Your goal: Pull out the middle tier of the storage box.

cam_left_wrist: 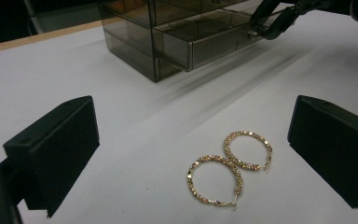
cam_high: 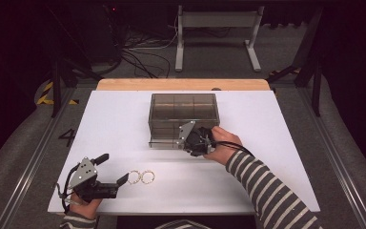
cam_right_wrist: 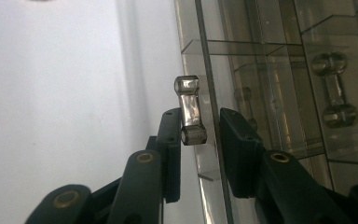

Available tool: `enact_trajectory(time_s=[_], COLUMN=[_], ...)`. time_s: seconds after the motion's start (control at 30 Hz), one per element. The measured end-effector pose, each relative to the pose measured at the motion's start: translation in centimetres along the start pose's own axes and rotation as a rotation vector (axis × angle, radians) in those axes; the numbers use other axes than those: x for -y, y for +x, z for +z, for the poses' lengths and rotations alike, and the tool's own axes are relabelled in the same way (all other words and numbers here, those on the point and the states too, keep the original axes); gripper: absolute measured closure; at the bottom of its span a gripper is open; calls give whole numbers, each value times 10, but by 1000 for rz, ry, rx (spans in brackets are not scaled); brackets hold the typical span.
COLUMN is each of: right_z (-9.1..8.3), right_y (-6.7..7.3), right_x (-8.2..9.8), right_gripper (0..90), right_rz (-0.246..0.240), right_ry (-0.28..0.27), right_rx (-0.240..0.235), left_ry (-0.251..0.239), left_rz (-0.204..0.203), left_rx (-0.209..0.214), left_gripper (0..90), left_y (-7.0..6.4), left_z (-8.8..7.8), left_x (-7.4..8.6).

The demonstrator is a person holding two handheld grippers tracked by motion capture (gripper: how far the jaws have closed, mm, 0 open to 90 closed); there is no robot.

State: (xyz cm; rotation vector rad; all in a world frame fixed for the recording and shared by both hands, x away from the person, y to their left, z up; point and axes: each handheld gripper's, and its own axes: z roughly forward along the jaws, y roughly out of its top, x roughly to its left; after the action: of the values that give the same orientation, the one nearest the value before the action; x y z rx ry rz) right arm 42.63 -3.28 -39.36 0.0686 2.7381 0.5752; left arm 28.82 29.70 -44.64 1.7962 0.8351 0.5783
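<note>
Two tongs are busy: our right tongs (cam_right_wrist: 200, 135) pinch the drawer handle (cam_right_wrist: 189, 109) mid-frame to pull next, while our left tongs (cam_left_wrist: 191, 140) wait open by the earrings (cam_left_wrist: 228, 165).

Counted items on the white table

Two gold beaded hoop earrings (cam_left_wrist: 214, 181) (cam_left_wrist: 248, 150) are seen beside one smoky transparent plastic drawer cabinet (cam_high: 183, 113); two clear bar-shaped drawer handles (cam_right_wrist: 190, 109) (cam_right_wrist: 336, 90) are counted, and two black two-jaw grippers (cam_high: 115, 172) (cam_high: 183, 139) are present.

A lab – dark curtains (cam_high: 9, 57), floor cables (cam_high: 138, 52), hazard tape (cam_high: 45, 93).
</note>
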Motion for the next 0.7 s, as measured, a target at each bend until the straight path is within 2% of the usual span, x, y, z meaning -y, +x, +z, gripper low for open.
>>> enact_trajectory(time_s=[0.57,0.7], right_z=[2,-2], right_y=[1,0], right_x=[2,2], right_gripper=[702,613], right_rz=[-4,22], right_ry=[4,-22], right_rx=[-14,-54], left_ry=[3,3], left_rz=[-2,-1], left_rx=[2,3], left_gripper=[26,26], left_y=[0,0], left_z=[0,0], left_x=[0,0])
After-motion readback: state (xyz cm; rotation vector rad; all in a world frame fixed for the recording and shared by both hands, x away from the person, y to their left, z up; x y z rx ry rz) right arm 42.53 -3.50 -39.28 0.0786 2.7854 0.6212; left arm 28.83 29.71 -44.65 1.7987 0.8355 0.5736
